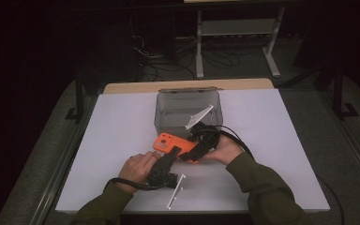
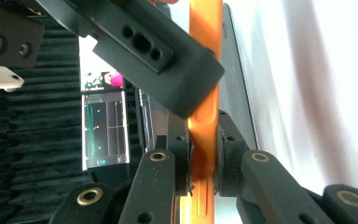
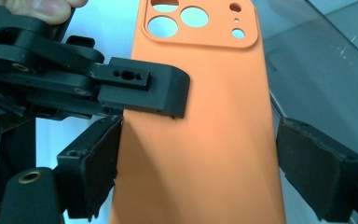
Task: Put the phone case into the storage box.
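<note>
- My left hand (image 1: 137,169) comes in from 7 o'clock on the table (image 1: 122,140), knuckles up, wrapped round the handle of my left gripper (image 1: 170,153).
- My left gripper points toward 1 o'clock. In the left gripper view its two black jaws are squeezed onto the thin edge of the orange phone case (image 2: 204,140), one pad on each side.
- My right hand (image 1: 226,149) comes in from 5 o'clock, and its green sleeve (image 1: 262,187) slants across the table.
- My right gripper (image 1: 198,149) points toward 9 o'clock. In the right gripper view its jaws stand one on each side of the case. The left pad touches the case edge. The right pad sits a little off the other edge, so the jaws are apart, not squeezing.
- The orange phone case (image 3: 200,130) is held up near the middle of the table, just in front of the box, toward 6 o'clock from it.
- The case is flat, smooth and not shiny, with rounded corners. It has a raised square patch with round camera holes (image 3: 196,18) at one end.
- The gripper pads (image 3: 100,158) look dark and rough.
- The clear box (image 1: 187,112) is grey see-through plastic with rounded corners. It sits toward 12 o'clock.
- The table top is white and plain.
</note>
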Available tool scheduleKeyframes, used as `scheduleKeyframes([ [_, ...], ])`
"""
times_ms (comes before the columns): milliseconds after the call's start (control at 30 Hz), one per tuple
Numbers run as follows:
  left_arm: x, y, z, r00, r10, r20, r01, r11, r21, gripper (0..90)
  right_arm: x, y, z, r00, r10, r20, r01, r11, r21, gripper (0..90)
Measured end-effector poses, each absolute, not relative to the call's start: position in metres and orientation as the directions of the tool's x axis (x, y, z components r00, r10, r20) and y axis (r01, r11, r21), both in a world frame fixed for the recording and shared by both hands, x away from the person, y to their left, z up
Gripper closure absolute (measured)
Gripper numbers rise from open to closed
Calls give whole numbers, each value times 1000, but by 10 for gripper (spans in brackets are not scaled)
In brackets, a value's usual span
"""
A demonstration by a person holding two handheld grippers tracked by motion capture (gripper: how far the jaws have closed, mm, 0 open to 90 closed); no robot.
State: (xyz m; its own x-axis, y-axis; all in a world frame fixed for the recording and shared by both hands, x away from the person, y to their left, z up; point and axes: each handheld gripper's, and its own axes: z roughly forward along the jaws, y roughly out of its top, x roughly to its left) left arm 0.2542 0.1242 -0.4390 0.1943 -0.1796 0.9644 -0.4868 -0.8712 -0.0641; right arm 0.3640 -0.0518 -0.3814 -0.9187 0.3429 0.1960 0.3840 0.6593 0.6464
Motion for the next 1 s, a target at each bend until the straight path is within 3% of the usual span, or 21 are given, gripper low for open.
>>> scheduleKeyframes([
  [600, 260, 133, -439, 246, -159, 956, -460, -888, -30, 796, 354, -93, -364, -882, 442, 166, 421, 580, 697, 141],
  [1000, 261, 135, -438, 251, -159, 955, -445, -895, -32, 796, 338, -126, -380, -830, 545, 119, 465, 557, 688, 127],
])
